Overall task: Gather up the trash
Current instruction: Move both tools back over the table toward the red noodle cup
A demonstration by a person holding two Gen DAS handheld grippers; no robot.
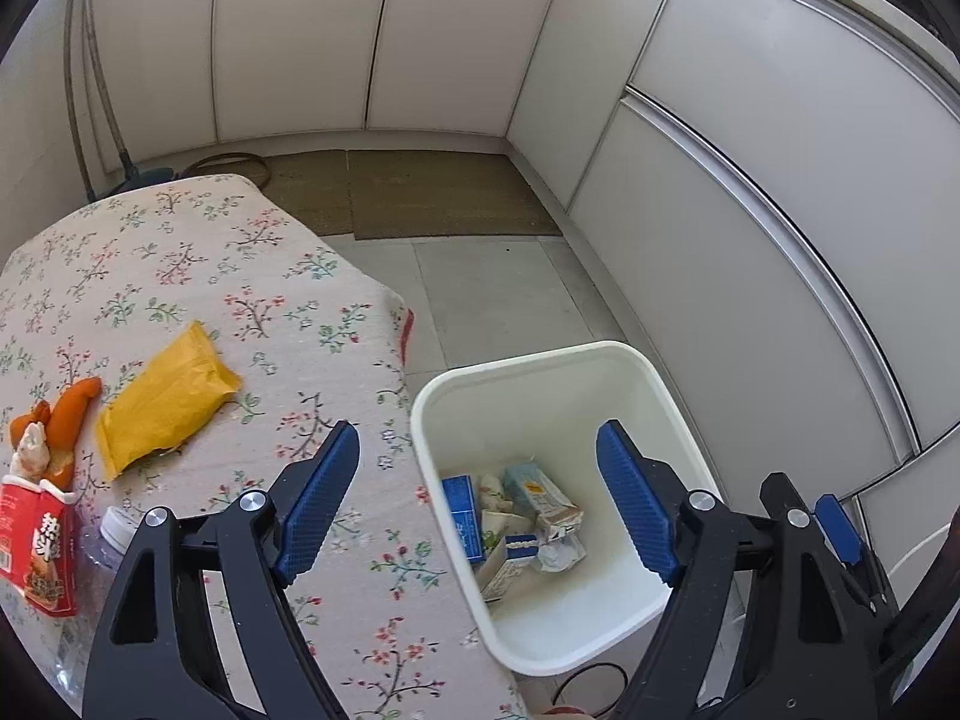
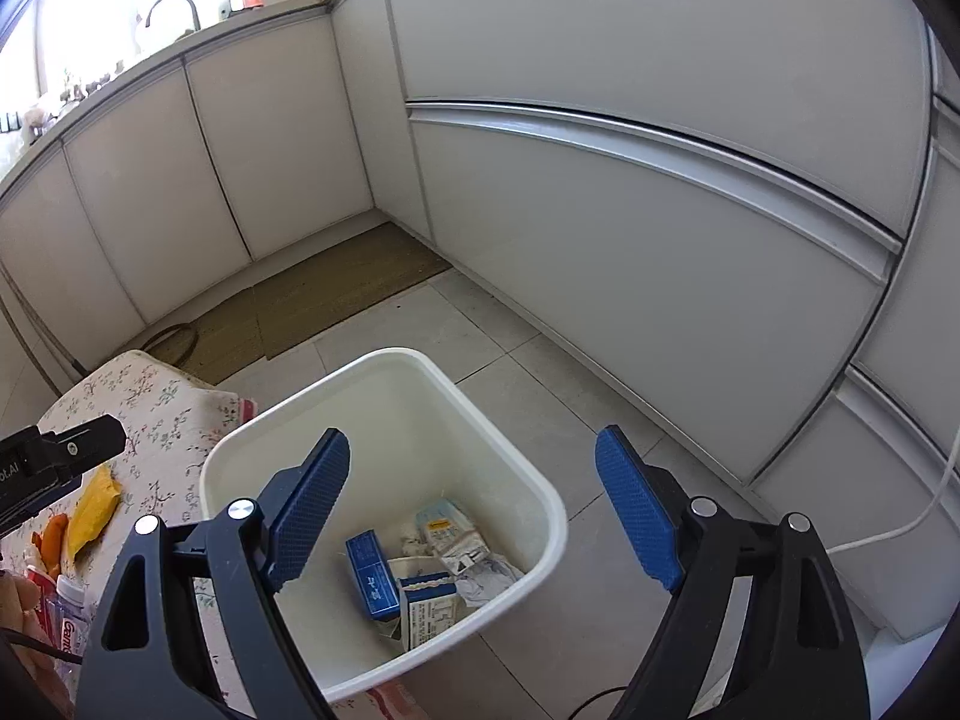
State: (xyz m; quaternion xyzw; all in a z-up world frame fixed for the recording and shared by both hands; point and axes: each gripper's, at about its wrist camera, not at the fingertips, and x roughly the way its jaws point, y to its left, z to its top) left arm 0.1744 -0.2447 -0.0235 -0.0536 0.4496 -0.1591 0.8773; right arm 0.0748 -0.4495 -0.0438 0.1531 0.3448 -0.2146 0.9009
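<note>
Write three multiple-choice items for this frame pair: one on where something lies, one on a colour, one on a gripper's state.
1. Where does the flat yellow packet lie?
A. In the bin
B. On the floral tablecloth
C. On the floor mat

2. What colour is the square plastic waste bin?
A. White
B. Green
C. Black

3. How does the left gripper stand?
A. Shut on a carton
B. Shut with nothing held
C. Open with nothing held

Answers:
1. B: the packet rests on the patterned cloth, beside the orange peel.
2. A: its rim and walls are white, with crumpled cartons at the bottom.
3. C: its blue pads stand wide apart and nothing lies between them.
</note>
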